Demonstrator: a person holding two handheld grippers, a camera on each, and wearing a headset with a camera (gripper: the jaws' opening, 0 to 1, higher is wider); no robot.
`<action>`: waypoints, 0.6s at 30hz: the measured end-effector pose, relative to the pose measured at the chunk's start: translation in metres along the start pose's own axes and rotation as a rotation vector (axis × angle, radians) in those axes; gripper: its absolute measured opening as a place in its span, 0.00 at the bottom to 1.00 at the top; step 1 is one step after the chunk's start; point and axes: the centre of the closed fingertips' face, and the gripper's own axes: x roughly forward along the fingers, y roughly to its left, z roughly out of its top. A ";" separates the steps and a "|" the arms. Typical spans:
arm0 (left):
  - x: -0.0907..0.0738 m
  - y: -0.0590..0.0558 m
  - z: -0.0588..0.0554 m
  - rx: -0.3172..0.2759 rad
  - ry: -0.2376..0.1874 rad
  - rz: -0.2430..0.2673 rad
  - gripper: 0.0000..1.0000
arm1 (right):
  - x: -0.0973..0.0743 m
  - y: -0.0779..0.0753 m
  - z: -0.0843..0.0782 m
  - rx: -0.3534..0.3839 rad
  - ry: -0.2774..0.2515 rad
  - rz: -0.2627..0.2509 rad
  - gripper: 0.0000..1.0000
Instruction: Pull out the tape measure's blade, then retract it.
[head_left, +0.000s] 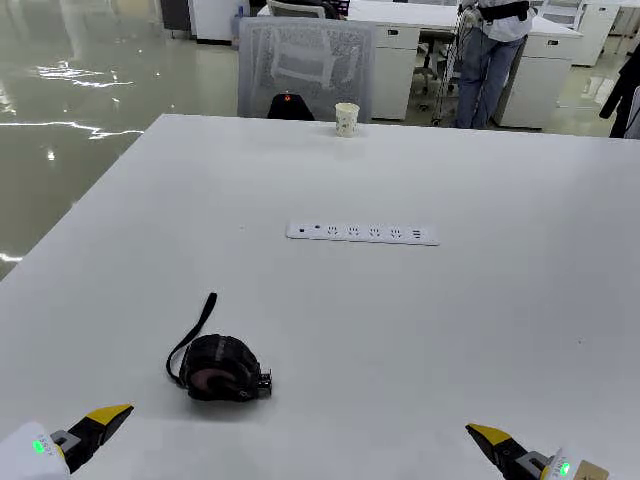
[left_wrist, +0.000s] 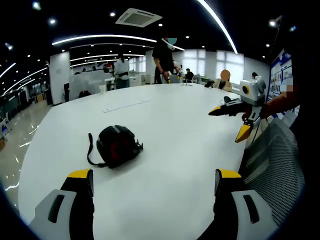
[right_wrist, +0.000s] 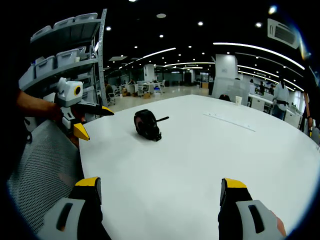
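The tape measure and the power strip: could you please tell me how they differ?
The tape measure is black and rounded; the power strip is white, long and flat. The tape measure lies near the person's edge; the power strip lies mid-table. Both rest on the white table, untouched.

Head view's bottom edge cut off the yellow-tipped left gripper (head_left: 100, 422) and right gripper (head_left: 488, 437) behind their tips. Blade end on the black round tape measure (head_left: 218, 367) was too small to tell.
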 end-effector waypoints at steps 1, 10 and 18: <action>0.000 0.000 0.000 -0.001 0.000 0.000 0.99 | 0.000 0.000 0.000 -0.001 0.000 0.000 0.99; 0.001 0.003 0.003 0.004 0.002 -0.007 0.99 | 0.001 -0.002 0.004 -0.005 0.000 0.010 0.99; 0.003 0.006 0.004 0.017 0.015 -0.021 0.99 | 0.002 -0.005 0.006 -0.012 0.013 0.025 0.99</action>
